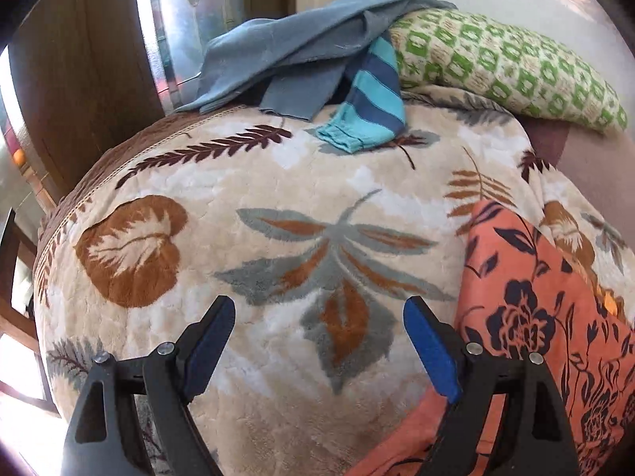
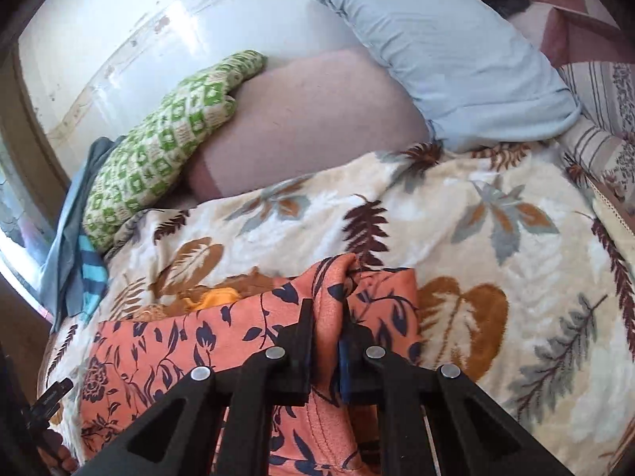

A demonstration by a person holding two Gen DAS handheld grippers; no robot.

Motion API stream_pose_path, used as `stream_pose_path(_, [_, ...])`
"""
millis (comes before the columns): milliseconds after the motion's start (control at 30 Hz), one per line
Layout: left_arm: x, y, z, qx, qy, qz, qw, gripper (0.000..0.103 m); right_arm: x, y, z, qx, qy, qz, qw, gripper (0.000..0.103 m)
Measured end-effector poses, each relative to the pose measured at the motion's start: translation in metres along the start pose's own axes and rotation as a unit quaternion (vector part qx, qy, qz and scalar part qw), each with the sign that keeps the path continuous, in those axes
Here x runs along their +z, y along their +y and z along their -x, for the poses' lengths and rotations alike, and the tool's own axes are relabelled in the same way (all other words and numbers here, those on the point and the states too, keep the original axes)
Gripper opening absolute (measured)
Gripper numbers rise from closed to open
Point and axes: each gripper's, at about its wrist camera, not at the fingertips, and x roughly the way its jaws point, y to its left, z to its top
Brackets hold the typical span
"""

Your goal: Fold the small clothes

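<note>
An orange garment with dark blue flowers lies on a cream leaf-print blanket, at the lower right of the left wrist view. My left gripper is open and empty above the blanket, just left of the garment. In the right wrist view my right gripper is shut on a bunched fold of the orange garment, which spreads out to its left. A pile of blue-grey clothes and a turquoise-and-navy striped piece lie at the blanket's far edge.
A green-and-white patterned pillow lies at the back right; it also shows in the right wrist view. A light blue pillow lies beyond the blanket. A wooden door frame stands at the left.
</note>
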Motion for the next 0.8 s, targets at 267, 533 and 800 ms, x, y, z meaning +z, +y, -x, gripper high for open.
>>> stream_pose_path(267, [-0.01,-0.042,0.002,0.021,-0.03,-0.101,0.9942,0.086,0.007,-0.037,-0.033,0.015,0.05,-0.075,0.996,0.017])
stream_pose_path(533, [-0.007,-0.035,-0.006,0.031,-0.01,-0.084,0.996,0.086,0.023,-0.07,0.007,0.004,-0.036,-0.123,0.992,0.02])
stream_pose_path(800, [-0.006,-0.044,0.028,-0.001,-0.1,-0.094,0.9906,0.086,-0.007,0.009,-0.046,0.045,0.106,0.021,0.993,0.02])
